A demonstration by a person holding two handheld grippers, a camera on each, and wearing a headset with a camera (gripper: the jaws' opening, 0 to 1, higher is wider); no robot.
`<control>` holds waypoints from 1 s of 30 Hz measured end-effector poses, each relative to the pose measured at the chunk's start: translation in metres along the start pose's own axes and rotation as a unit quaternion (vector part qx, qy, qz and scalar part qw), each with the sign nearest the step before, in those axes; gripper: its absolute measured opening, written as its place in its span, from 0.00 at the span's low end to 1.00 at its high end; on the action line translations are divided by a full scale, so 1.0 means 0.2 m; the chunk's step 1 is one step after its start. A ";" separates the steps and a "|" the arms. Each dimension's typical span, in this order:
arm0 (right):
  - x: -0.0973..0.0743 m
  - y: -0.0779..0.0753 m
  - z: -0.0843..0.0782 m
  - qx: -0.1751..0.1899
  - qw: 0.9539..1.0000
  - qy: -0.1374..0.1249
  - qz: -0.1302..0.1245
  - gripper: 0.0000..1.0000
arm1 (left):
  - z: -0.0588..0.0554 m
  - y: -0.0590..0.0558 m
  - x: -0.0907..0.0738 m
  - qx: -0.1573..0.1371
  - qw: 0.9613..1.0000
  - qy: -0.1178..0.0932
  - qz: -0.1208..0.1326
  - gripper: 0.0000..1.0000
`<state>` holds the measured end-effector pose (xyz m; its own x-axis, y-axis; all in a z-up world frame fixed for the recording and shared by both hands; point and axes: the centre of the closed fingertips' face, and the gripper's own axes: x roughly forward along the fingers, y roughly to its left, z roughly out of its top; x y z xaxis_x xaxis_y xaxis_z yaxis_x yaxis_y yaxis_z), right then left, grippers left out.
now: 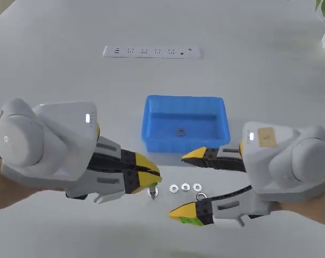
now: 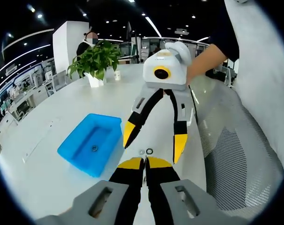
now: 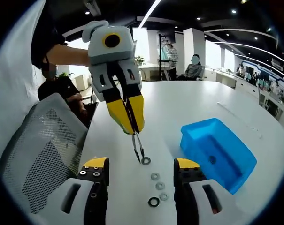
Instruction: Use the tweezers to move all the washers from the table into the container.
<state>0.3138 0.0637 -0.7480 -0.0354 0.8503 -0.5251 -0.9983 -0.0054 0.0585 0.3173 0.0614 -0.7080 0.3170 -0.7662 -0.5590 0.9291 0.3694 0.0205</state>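
The white worktop (image 1: 248,64) is wide and mostly bare. The blue container (image 1: 173,144) sits mid-worktop, just beyond the action, with one washer (image 1: 180,132) lying on its floor.

The left gripper (image 1: 151,176) has its jaws pinched tight on the tweezers (image 3: 138,143), points aimed down at the worktop. The right gripper (image 1: 182,185) faces it with its jaws spread wide and nothing in them, straddling the short row of washers (image 1: 185,187) in front of the container's near wall.

These washers look like trouble to me: tiny, flat, hard and light, likely slick metal lying flush on a smooth surface. My guess is the best hold is across the ring, one point through the hole and one outside the rim. Too hard a squeeze could flick it away.

The right gripper view gives the real picture: the tweezers' two thin legs run down full length to the end washer (image 3: 145,161), and a darker ring (image 3: 154,202) lies nearest that camera. I can't tell if that end washer is pinched or just touched. From the head view the tweezers are a short stub under the yellow tips, but that view shows the container's floor square-on.
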 end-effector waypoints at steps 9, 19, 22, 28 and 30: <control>0.18 0.04 -0.02 -0.024 0.999 0.027 0.039 0.42 | 0.00 0.01 0.00 -0.006 1.000 0.001 0.001 0.05; 0.22 -0.01 0.01 -0.015 0.999 0.015 0.046 0.26 | -0.01 0.00 -0.01 -0.014 1.000 -0.002 0.000 0.05; 0.22 -0.01 0.01 -0.027 0.998 0.018 0.048 0.19 | -0.01 0.01 -0.01 -0.015 1.000 -0.003 0.000 0.05; 0.23 0.02 -0.02 -0.032 0.997 0.031 0.057 0.16 | -0.01 0.01 -0.01 -0.014 1.000 -0.004 -0.001 0.06; 0.23 0.01 -0.02 -0.033 0.997 0.031 0.056 0.14 | -0.02 0.01 -0.01 -0.011 1.000 -0.003 -0.001 0.06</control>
<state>0.3097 0.1006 -0.7754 -0.1474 0.8084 -0.5699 -0.9888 -0.1346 0.0649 0.3178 0.0650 -0.7097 0.3168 -0.7696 -0.5544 0.9251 0.3797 0.0015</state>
